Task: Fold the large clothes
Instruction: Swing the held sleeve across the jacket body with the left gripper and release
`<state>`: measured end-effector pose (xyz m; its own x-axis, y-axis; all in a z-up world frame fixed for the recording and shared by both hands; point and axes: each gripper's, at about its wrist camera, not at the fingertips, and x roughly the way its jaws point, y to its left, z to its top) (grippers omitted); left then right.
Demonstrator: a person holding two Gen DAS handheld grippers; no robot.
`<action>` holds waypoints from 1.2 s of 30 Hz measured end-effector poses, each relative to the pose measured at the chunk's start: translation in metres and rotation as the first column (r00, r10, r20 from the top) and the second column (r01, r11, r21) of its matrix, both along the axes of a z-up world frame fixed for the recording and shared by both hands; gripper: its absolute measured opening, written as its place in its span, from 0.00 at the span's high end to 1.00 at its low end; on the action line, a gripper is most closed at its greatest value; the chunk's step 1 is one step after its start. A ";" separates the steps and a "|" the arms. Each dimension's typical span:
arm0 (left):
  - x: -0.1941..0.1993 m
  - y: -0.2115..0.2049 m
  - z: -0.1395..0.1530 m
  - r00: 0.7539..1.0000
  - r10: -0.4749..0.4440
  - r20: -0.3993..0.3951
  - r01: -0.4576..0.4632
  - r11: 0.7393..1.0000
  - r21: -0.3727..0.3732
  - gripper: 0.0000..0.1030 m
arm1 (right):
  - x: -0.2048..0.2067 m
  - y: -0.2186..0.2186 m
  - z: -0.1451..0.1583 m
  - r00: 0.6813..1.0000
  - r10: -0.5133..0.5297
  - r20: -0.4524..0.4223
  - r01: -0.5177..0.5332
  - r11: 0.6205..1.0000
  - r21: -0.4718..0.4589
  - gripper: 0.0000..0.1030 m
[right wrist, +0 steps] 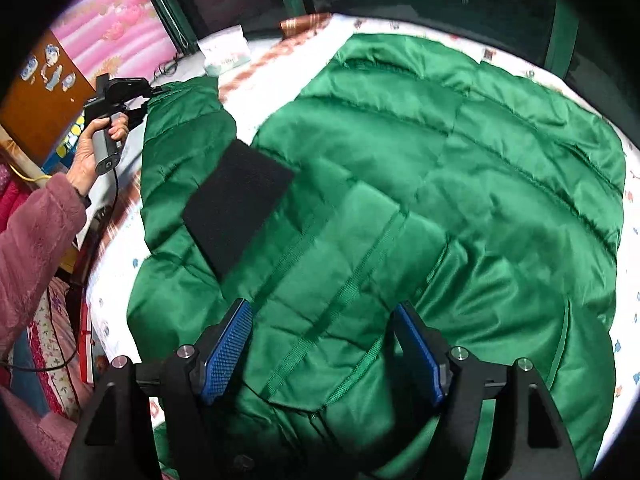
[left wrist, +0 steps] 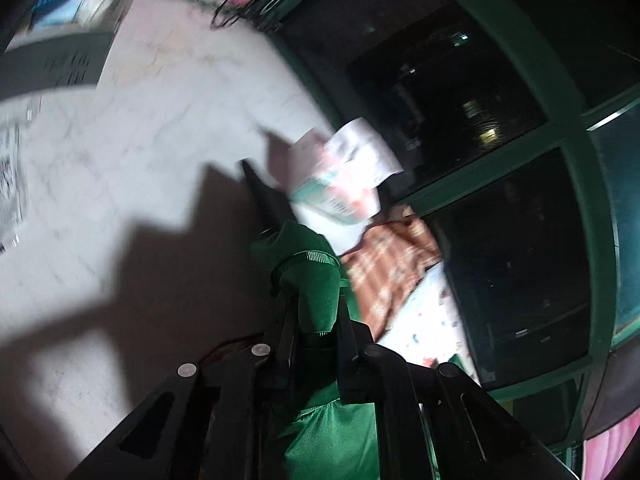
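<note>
Right wrist view: green puffy jacket [right wrist: 400,184] spread flat over a bed with a white printed sheet [right wrist: 624,248], covering most of it, black patch [right wrist: 240,200] on the jacket's left part near the sleeve. Sleeve [right wrist: 184,128] stretched out from the jacket toward the window, cuff end pinched by the left gripper [right wrist: 154,92], held in a bare hand [right wrist: 94,152] with a pink fleece cuff at the wrist. Right gripper [right wrist: 324,356] poised just above the jacket's near part, blue pads [right wrist: 228,352] spread wide, nothing between them, whether touching the cloth hard to tell. Left wrist view: left gripper [left wrist: 316,320] pressed together on the ribbed cuff [left wrist: 308,260], green fabric bunched between the fingers and spilling back toward the camera; beyond the jacket's cuff, a small printed packet [left wrist: 344,168] and a brown checked cloth [left wrist: 388,272] by the dark window [left wrist: 480,120]; heavily blurred. Judged by look: light and bulky, soft with no stiffness, shiny shell likely slippery, filling likely to spring back after a fold. Best held at seams, cuff, hem or shoulder, where stitching gives a firm ridge to pinch, rather than mid-panel. Left arm reached out level beside the jacket, wrist tipped so the fingers point along the sleeve; right hand low, aimed across the jacket toward the window.
</note>
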<state>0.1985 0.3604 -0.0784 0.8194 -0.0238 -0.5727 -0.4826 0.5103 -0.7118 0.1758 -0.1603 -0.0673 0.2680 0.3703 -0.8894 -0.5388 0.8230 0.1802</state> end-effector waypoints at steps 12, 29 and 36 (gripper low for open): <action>-0.051 -0.163 0.190 0.899 -0.354 0.256 0.219 0.872 0.437 0.88 | -0.008 -0.014 0.003 0.999 -0.045 -0.009 0.045 0.999 0.015 0.19; -0.106 -0.507 0.132 0.540 -0.840 -0.050 0.712 0.425 0.559 0.90 | -0.082 -0.143 0.017 0.954 -0.300 0.022 0.296 0.949 0.106 0.19; -0.128 -0.596 0.050 0.390 -0.889 -0.242 0.845 0.241 0.477 0.89 | -0.103 -0.181 0.012 0.923 -0.386 -0.014 0.383 0.910 0.162 0.19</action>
